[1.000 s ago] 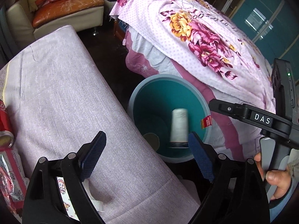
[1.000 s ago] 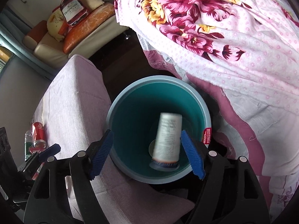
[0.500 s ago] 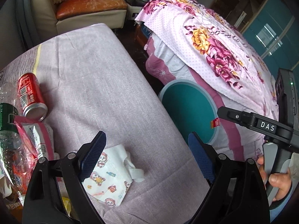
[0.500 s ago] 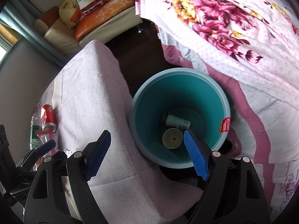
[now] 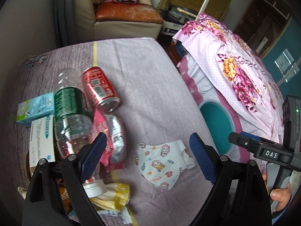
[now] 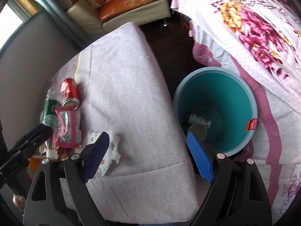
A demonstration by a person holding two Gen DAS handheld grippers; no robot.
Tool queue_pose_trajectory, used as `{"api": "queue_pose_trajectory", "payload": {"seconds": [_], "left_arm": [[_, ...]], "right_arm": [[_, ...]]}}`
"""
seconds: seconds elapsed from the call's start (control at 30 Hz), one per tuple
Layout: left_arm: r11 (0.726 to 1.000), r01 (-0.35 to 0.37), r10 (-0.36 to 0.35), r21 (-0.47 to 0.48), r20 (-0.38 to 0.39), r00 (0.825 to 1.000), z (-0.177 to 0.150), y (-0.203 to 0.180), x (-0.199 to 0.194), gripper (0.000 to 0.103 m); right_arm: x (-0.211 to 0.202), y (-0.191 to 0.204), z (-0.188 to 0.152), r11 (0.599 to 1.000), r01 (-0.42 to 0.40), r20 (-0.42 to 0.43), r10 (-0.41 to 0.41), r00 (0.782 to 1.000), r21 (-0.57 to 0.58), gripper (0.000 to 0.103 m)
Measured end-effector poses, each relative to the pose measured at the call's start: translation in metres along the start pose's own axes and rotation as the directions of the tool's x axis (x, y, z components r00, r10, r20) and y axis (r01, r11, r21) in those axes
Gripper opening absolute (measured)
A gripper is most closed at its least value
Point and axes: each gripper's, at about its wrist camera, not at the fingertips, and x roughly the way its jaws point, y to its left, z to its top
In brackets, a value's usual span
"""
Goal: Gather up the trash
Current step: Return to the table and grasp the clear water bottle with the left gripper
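Lilac cloth covers the surface (image 5: 150,86), and the left wrist view looks down on the litter heaped at its left end. A red can (image 5: 99,88) lies on its side, touching a clear plastic bottle (image 5: 69,116) with a green label. Beside them are a pink-and-silver foil wrapper (image 5: 112,137), a pale blue carton (image 5: 35,109), a white box (image 5: 40,141), and a crumpled yellow wrapper (image 5: 112,195) near the bottom edge. A child's face mask (image 5: 160,163) printed with cartoons lies flat between the pads of the left tongs (image 5: 148,158), which stand wide apart above it with nothing held. Only a sliver of the teal bin (image 5: 216,124) shows past the edge of the surface, its inside hidden. The right tongs (image 5: 263,148) enter from the right, with fingers of a hand (image 5: 280,197) on the handle.

The right wrist view shows what the other cannot: the open mouth of the teal bin (image 6: 252,101), standing on the floor between the surface (image 6: 128,98) and a bed with a floral quilt (image 6: 254,37). In its bottom lie a small labelled bottle (image 6: 197,119) on its side and a round pale lid-like piece (image 6: 197,131). The right tongs (image 6: 148,156) have just been opening; their pads stand wide apart and empty, over the surface edge. The mask (image 6: 112,146) is partly hidden behind the left pad, and the can (image 6: 69,94), bottle (image 6: 49,111) and foil wrapper (image 6: 69,130) sit further left. The left tongs (image 6: 30,139) poke in there.
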Motion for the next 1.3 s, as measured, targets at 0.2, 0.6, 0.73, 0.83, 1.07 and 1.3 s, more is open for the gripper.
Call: {"api": "queue_pose_trajectory", "payload": {"seconds": [0.2, 0.6, 0.73, 0.83, 1.07, 1.3], "left_arm": [[0.995, -0.036, 0.038, -0.097, 0.014, 0.999, 0.001, 0.046, -0.012, 0.090], [0.969, -0.132, 0.134, -0.208, -0.003, 0.991, 0.008, 0.096, -0.004, 0.090], [0.965, -0.153, 0.150, -0.215, -0.029, 0.988, 0.012, 0.098, 0.005, 0.090], [0.964, -0.175, 0.168, -0.202, -0.053, 0.984, 0.012, 0.094, 0.013, 0.090], [0.961, -0.187, 0.167, -0.203, -0.111, 0.980, 0.009, 0.095, 0.037, 0.090], [0.971, -0.147, 0.142, -0.189, -0.040, 0.989, 0.009, 0.093, 0.024, 0.069]], "right_arm": [[0.010, 0.039, -0.001, 0.997, -0.022, -0.028, 0.020, 0.999, -0.074, 0.083], [0.027, 0.073, 0.009, 0.992, -0.044, -0.062, 0.036, 0.997, -0.122, 0.083], [0.033, 0.076, 0.013, 0.991, -0.051, -0.069, 0.043, 0.997, -0.121, 0.083], [0.037, 0.078, 0.016, 0.991, -0.059, -0.074, 0.050, 0.996, -0.123, 0.083], [0.048, 0.081, 0.021, 0.990, -0.065, -0.095, 0.053, 0.994, -0.123, 0.083], [0.055, 0.089, 0.029, 0.988, -0.064, -0.110, 0.049, 0.993, -0.137, 0.083]]}}
